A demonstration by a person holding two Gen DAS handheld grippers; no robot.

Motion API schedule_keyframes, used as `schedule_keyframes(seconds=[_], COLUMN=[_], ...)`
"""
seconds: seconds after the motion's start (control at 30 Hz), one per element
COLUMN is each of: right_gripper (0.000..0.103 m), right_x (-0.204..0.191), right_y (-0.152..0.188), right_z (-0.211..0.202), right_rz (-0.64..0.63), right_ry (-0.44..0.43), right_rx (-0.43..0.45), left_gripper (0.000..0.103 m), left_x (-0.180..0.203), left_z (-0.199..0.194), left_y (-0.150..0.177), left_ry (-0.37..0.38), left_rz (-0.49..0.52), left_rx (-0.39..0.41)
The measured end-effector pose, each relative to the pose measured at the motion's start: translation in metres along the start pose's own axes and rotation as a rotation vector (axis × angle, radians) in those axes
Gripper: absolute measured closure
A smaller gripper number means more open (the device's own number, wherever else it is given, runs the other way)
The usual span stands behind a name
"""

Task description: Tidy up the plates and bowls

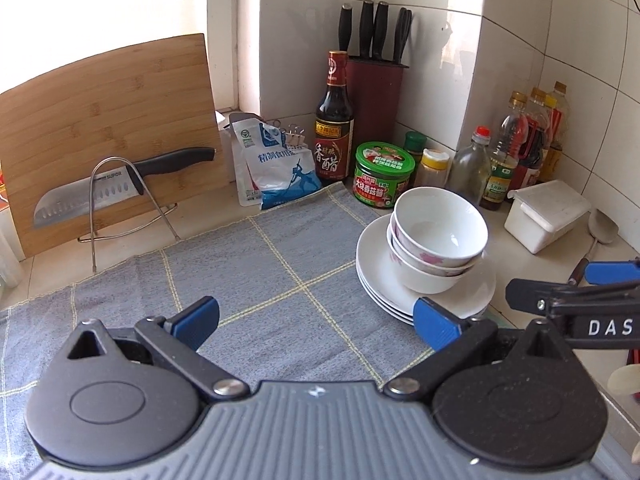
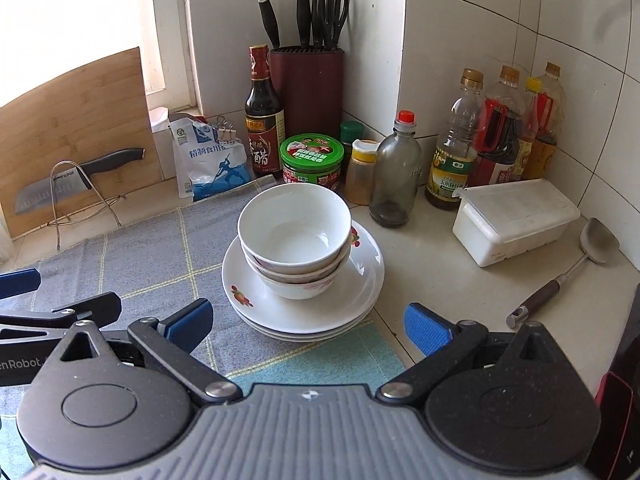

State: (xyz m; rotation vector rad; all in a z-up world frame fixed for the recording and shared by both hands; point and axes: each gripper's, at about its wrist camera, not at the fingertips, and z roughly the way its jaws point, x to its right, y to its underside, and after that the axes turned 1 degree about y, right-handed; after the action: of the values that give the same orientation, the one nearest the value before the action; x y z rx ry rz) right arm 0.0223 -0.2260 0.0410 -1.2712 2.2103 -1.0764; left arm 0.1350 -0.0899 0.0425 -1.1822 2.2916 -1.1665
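Three nested white bowls (image 2: 294,236) with pink flower prints stand on a stack of three white plates (image 2: 360,280) at the right edge of a grey checked cloth (image 2: 140,256). In the left wrist view the same bowls (image 1: 438,236) and plates (image 1: 372,268) sit to the right of centre. My left gripper (image 1: 316,318) hangs open over the cloth (image 1: 260,264), left of the stack, nothing between its blue pads. My right gripper (image 2: 308,324) is open too, just in front of the plates, holding nothing.
Behind the stack stand a green-lidded jar (image 2: 312,160), a vinegar bottle (image 2: 264,120), a knife block (image 2: 308,88), a glass bottle (image 2: 396,172) and several oil bottles (image 2: 500,132). A white lidded box (image 2: 516,216) and a ladle (image 2: 576,264) lie right. A cutting board with a knife (image 1: 104,192) leans left.
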Motion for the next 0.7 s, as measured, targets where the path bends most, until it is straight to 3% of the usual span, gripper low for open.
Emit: schedule_keyframes(seconds=[0.7], right_gripper=[0.000], right_x=[0.0052], right_y=[-0.0064], right_z=[0.0002], right_rz=[0.009], right_ry=[-0.011], right_rx=[0.015], left_gripper=[0.001], left_x=[0.0061], left_z=[0.0034], left_y=[-0.0070], left_ry=[-0.018], left_rz=[-0.001], left_rx=[0.005])
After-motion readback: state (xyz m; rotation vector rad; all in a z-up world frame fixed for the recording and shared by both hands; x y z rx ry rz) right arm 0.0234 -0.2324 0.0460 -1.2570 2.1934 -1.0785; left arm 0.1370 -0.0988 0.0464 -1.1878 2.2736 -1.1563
